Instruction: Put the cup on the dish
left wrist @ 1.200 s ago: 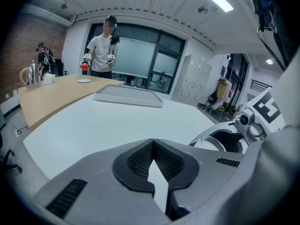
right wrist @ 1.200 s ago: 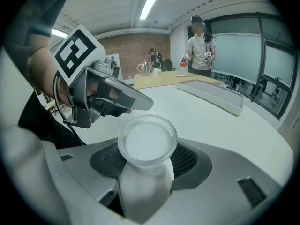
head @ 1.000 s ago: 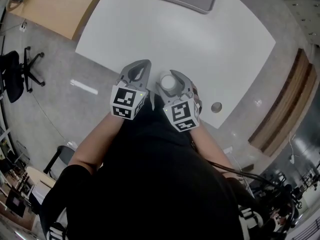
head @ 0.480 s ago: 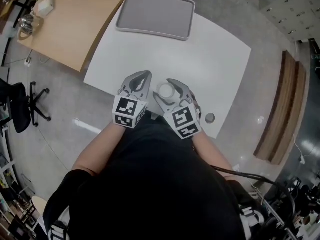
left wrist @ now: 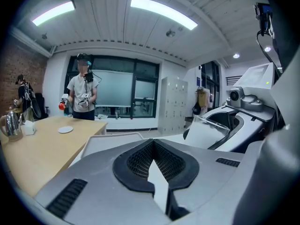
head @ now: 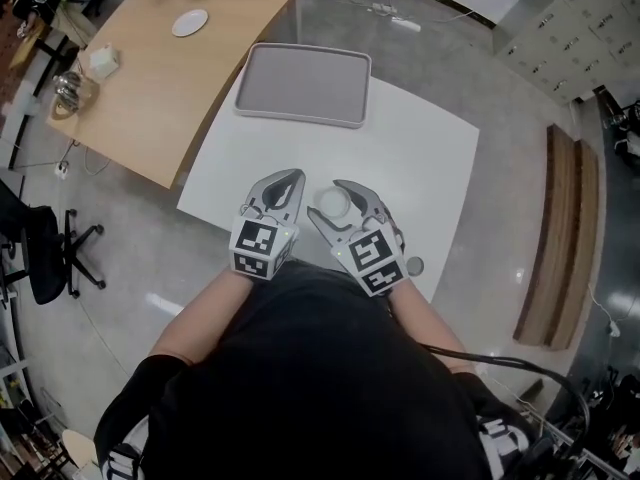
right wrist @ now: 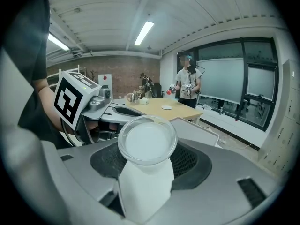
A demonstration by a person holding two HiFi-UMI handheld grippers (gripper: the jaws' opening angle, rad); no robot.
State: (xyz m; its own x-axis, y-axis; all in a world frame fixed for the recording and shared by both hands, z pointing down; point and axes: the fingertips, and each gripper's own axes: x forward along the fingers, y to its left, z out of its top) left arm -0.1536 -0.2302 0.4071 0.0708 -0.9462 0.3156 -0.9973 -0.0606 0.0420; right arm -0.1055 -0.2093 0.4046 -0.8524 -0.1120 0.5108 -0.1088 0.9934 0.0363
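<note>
The jaws of the right gripper are closed part-way on the cup, one jaw against each side of its white body, with the clear round rim standing above them. The left gripper has its jaws brought together at the tips, leaving only an oval opening behind them, with nothing in it.

The head view places both grippers side by side on the person's side of the grey tray, over the near edge of the white table. The dish lies past the tray's far left corner on the wooden table, well apart from the cup.

The gripper views add a second person, standing beyond the tray and the wooden table before dark windows.

Each marker cube bears black-and-white square patterns. A sign on the brick wall is too small to read.
</note>
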